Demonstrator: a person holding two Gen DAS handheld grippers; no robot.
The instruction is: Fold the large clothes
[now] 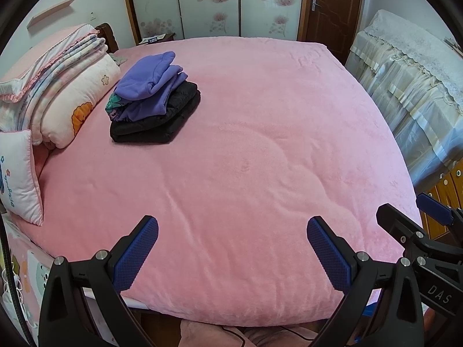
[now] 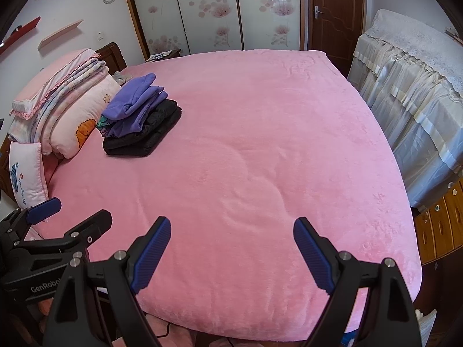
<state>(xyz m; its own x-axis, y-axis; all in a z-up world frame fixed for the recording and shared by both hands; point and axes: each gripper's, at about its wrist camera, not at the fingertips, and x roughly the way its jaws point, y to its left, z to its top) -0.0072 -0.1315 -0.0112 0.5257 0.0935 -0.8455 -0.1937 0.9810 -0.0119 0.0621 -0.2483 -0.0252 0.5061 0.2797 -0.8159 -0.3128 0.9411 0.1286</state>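
A stack of folded clothes (image 1: 153,98) lies on the far left of the pink bed (image 1: 260,144): purple garments on top, a black one at the bottom. The right wrist view shows the same stack (image 2: 139,121) on the bed (image 2: 246,159). My left gripper (image 1: 231,248) hovers open over the bed's near edge with nothing between its blue pads. My right gripper (image 2: 231,254) is open too, beside it over the same edge, holding nothing. Each gripper appears at the edge of the other's view: the right one (image 1: 416,222) and the left one (image 2: 72,211).
Folded quilts and pillows (image 1: 58,98) are piled at the headboard on the left. A lace-covered piece of furniture (image 1: 411,81) stands to the right of the bed, with wooden drawers (image 2: 439,225) nearer. A wardrobe and a brown door (image 1: 332,8) are behind.
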